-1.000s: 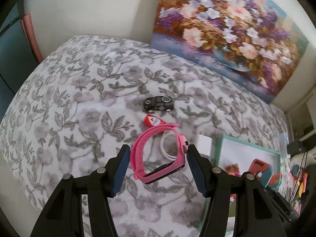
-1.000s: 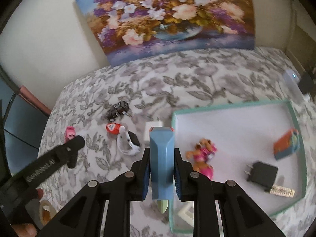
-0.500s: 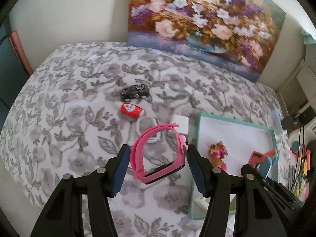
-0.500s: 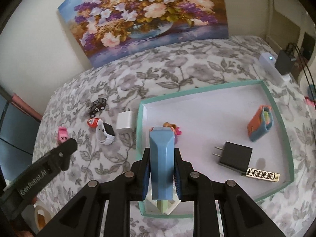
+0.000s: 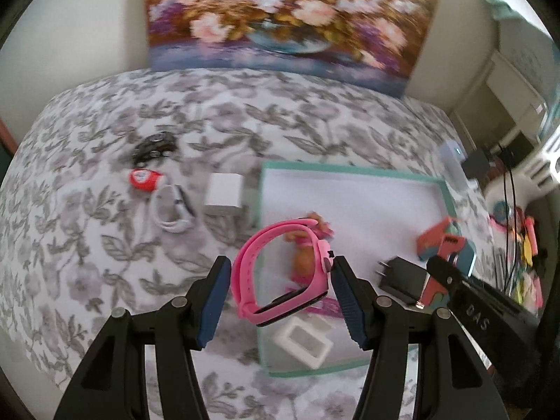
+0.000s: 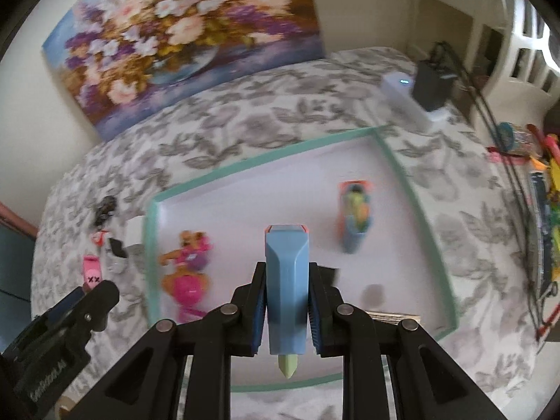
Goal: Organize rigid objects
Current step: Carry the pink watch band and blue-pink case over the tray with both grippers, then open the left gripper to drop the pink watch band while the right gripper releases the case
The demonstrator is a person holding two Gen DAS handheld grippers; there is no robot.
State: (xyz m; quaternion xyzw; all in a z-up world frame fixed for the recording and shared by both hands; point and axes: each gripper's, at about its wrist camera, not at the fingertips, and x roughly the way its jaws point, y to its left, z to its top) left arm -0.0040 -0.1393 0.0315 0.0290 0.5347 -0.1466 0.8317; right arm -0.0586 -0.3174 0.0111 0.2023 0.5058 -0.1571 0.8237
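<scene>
My left gripper (image 5: 280,297) is shut on a pink smartwatch (image 5: 280,273) and holds it above the left edge of the teal-rimmed white tray (image 5: 350,171). My right gripper (image 6: 286,301) is shut on a blue toy block (image 6: 286,280) with an orange end and holds it over the tray (image 6: 413,196). In the tray lie a doll (image 6: 187,269), an orange and blue toy (image 6: 355,210), a black plug adapter (image 5: 399,276) and a small white frame (image 5: 302,341). On the bed outside the tray lie a black toy car (image 5: 154,147), a red toy (image 5: 145,179), a white watch (image 5: 173,208) and a white charger cube (image 5: 224,192).
The floral bedspread (image 5: 87,245) covers the bed. A flower painting (image 5: 280,17) leans on the wall behind. A white device with a light (image 6: 402,94) and black cables lie at the bed's right edge. Colourful clutter (image 6: 546,210) sits to the right.
Both grippers have moved right with their loads. The pink watch is now at the tray's left edge, and the blue block is farther in over the tray.
</scene>
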